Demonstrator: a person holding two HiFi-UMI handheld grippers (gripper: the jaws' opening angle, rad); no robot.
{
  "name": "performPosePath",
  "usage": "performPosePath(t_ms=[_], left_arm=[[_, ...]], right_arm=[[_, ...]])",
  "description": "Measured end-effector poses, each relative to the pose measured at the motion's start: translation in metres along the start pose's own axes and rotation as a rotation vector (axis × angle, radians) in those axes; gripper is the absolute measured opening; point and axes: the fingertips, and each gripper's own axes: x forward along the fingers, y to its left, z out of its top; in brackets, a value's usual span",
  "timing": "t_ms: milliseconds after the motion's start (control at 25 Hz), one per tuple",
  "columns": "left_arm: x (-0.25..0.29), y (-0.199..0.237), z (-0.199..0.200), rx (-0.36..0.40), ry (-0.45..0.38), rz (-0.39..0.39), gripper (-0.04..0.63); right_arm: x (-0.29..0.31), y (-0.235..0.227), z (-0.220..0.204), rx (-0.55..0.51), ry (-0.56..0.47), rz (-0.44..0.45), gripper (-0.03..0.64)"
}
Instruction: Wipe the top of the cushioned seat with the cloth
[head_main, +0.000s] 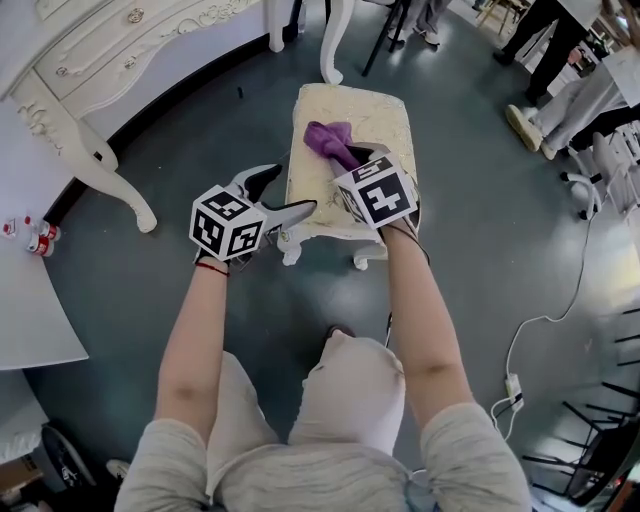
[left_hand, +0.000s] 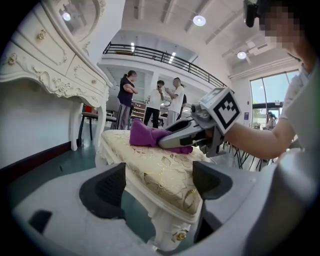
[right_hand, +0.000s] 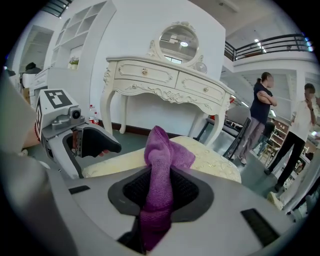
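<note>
The right gripper (head_main: 350, 153) (right_hand: 160, 190) is clamped on the 1 purple cloth (head_main: 328, 135) (right_hand: 160, 150): in the right gripper view a rolled stretch of it is pinched between the 2 dark pads, with a tail hanging below them and a bunched end sticking up past the jaw tips. From the head view that bunched end rests on top of the 1 cushioned seat (head_main: 370, 115) (right_hand: 215, 160), toward its far left part, with the gripper slanting down onto it from the near right. The left gripper (head_main: 290, 192) (left_hand: 157, 185) is at the seat's near left side, well apart from the cloth (left_hand: 145, 135); its 2 jaws stand wide, and in its own view the seat's (left_hand: 155, 170) near corner shows between them with neither pad pressing on it. The seat is cream with a gold leaf pattern, on carved white legs, 2 of which show at its near end in the head view. Beyond it, to the left, stands 1 white carved dressing table (head_main: 100, 60) (right_hand: 165, 80) with 1 oval mirror (right_hand: 179, 42). In the left gripper view, 3 people (left_hand: 160, 102) stand in a group past the seat. On the dark floor to the right lies 1 white cable (head_main: 545, 320).
</note>
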Motion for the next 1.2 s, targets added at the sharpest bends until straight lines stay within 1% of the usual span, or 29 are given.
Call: performPosePath(t_ms=[280, 400, 560, 760, 840, 960, 1080, 1200], left_arm=[[-0.001, -0.001, 0.001, 0.006, 0.008, 0.011, 0.425], [-0.001, -0.003, 0.001, 0.022, 0.018, 0.014, 0.420], [0.000, -0.006, 0.001, 0.039, 0.032, 0.011, 0.416], [0.001, -0.010, 0.001, 0.042, 0.028, 0.009, 0.414], [0.002, -0.014, -0.001, 0.061, 0.041, 0.000, 0.414], [0.004, -0.025, -0.007, 0.115, 0.080, -0.022, 0.416], [0.003, -0.029, -0.009, 0.136, 0.089, -0.018, 0.416], [0.001, -0.032, -0.016, 0.176, 0.112, 0.001, 0.416]], right_arm=[[-0.014, -0.026, -0.019, 0.044, 0.020, -0.071, 0.094], [-0.022, -0.038, -0.030, 0.069, 0.031, -0.103, 0.094], [-0.034, -0.058, -0.047, 0.117, 0.040, -0.145, 0.094], [-0.048, -0.079, -0.064, 0.168, 0.049, -0.185, 0.094], [-0.052, -0.084, -0.069, 0.183, 0.052, -0.201, 0.094], [-0.058, -0.090, -0.077, 0.211, 0.050, -0.225, 0.094], [-0.064, -0.096, -0.083, 0.240, 0.048, -0.251, 0.094], [-0.070, -0.101, -0.090, 0.282, 0.045, -0.285, 0.094]])
